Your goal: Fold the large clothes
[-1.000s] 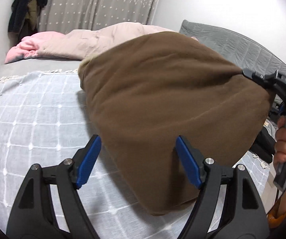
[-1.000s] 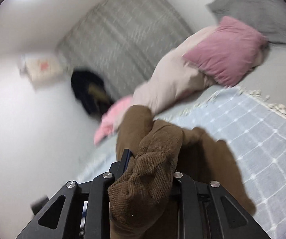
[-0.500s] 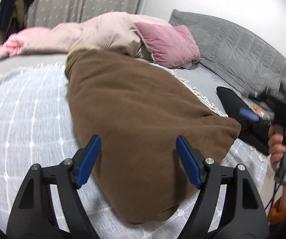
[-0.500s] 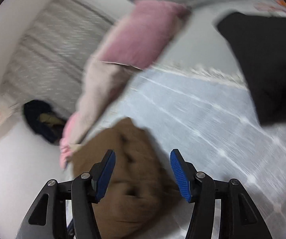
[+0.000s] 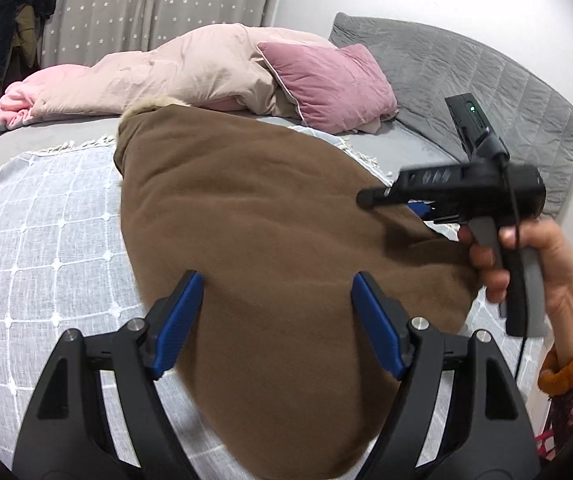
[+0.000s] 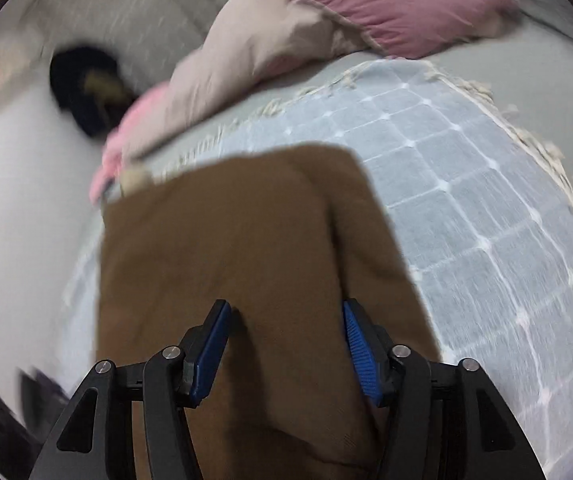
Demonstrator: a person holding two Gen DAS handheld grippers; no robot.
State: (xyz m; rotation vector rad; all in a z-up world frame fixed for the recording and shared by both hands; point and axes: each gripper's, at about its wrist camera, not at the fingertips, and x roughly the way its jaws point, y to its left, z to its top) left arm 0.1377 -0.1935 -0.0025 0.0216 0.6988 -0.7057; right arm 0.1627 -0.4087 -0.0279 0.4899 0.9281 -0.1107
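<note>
A large brown garment (image 5: 254,224) lies folded flat on a light blue checked blanket (image 5: 38,240) on the bed. It also shows in the right wrist view (image 6: 226,248). My left gripper (image 5: 276,304) is open and empty, just above the garment's near end. My right gripper (image 6: 284,340) is open and empty, hovering over the garment's near part. In the left wrist view the right gripper (image 5: 458,192) is held by a hand above the garment's right edge.
A beige duvet (image 5: 174,68), a pink pillow (image 5: 330,80) and a grey quilt (image 5: 466,80) lie at the far side of the bed. A dark coat (image 5: 14,20) hangs by the curtain. The blanket's fringed edge (image 6: 526,136) runs along the right.
My right gripper let go of the brown garment and opened. The garment dropped flat onto the blanket. The right gripper then swung back over it. My left gripper stayed open.
</note>
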